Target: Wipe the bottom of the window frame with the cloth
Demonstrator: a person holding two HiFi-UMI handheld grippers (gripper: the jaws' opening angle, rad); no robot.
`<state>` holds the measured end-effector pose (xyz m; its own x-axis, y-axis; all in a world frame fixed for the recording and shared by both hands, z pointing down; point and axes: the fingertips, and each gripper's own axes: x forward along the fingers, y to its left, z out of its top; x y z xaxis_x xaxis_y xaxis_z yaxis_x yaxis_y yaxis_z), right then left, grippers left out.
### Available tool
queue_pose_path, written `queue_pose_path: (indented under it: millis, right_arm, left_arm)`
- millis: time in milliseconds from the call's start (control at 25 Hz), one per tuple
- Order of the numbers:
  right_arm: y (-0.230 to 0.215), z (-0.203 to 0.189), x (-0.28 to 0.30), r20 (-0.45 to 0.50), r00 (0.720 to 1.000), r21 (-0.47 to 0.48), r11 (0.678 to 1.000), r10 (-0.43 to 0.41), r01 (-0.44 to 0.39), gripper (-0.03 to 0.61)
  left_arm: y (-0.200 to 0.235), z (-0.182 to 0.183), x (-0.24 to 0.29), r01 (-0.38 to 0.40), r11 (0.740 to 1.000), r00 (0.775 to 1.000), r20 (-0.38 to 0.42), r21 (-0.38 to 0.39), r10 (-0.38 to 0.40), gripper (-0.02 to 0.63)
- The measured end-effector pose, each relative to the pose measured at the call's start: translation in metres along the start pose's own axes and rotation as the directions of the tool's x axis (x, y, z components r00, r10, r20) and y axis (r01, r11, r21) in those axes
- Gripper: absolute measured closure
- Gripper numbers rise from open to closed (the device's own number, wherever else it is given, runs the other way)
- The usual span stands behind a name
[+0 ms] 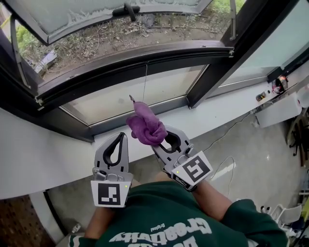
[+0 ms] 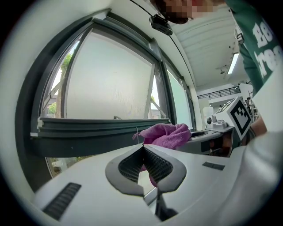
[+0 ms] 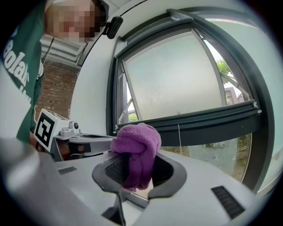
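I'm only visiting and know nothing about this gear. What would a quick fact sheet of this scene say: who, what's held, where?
Who: a person in a green sweatshirt, a pair of tongs in each hand
Right tongs: closed on a bunched purple cloth
Left tongs: closed, nothing between them
Window pane: swung open outward
Window frame: dark bottom rail, cloth not touching it yet
Sill: white, below the tongs
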<state>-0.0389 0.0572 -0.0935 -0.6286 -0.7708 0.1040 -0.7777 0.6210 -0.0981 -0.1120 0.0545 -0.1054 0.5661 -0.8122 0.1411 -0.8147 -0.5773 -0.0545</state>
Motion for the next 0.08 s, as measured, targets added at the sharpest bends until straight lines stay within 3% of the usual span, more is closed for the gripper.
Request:
queue_pose_path:
  millis: [80]
  right_arm:
    - [0.0038, -0.0029, -0.0006, -0.005, 1.000, 0.007, 1.000, 0.003, -0.003, 0.463]
  left_arm:
    - [0.0016, -0.0008, -0.0026, -0.004, 1.000, 1.000, -0.004, 0.007, 0.004, 0.604]
